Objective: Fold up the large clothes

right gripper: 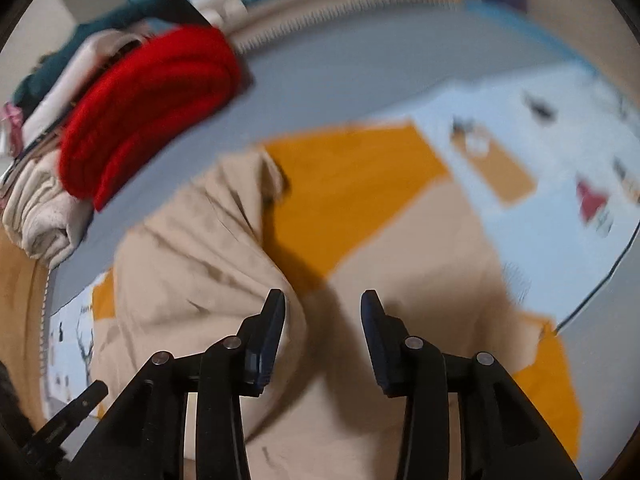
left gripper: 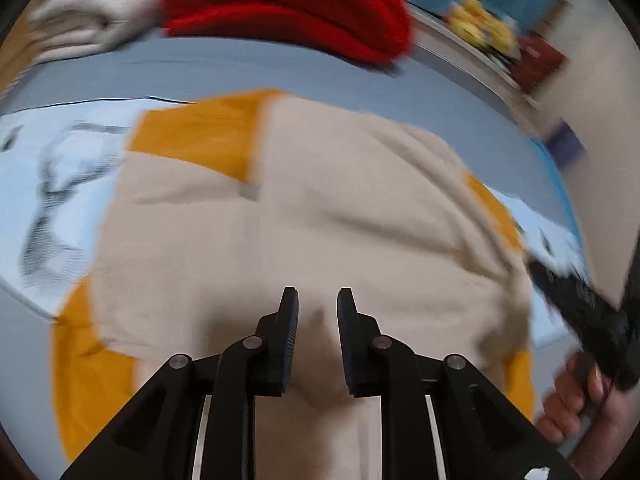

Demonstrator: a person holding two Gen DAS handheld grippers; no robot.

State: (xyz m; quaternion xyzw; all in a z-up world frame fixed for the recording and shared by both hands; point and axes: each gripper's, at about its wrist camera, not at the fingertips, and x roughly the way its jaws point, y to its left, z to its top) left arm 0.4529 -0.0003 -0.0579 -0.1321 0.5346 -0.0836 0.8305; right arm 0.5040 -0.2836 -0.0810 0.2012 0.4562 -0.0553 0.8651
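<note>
While both wrist views are smeared by motion blur, the main layout reads clearly enough. Beige-and-mustard garment (left gripper: 320,208) lies spread on a grey bed surface (left gripper: 280,64), partly over a pale blue printed sheet (left gripper: 60,184). From the left wrist view its long axis runs roughly away from me, near hem under my fingers, far edge toward the grey strip; mustard panels sit at the far left, near left and right flanks. My left gripper (left gripper: 318,312) hovers low over the beige middle, jaws narrowly parted, a small raised pucker of cloth between them; I cannot tell whether the pads actually touch it. My right gripper (right gripper: 323,320) has jaws wide apart, nothing between them, above beige cloth beside a mounded fold (right gripper: 208,248) that rises to the left of the near finger. In the right wrist view a mustard panel (right gripper: 352,184) stretches away toward the printed sheet. Far edge of the garment stops short of a stack of folded clothes: a red knit (left gripper: 288,8) on top, cream fabric (left gripper: 88,20) beside it. A bare grey band separates garment from stack. Right side: my right hand (left gripper: 576,396) on its gripper's handle shows at the garment's right edge in the left wrist view. Shelving and clutter beyond the bed are too blurred to identify.
</note>
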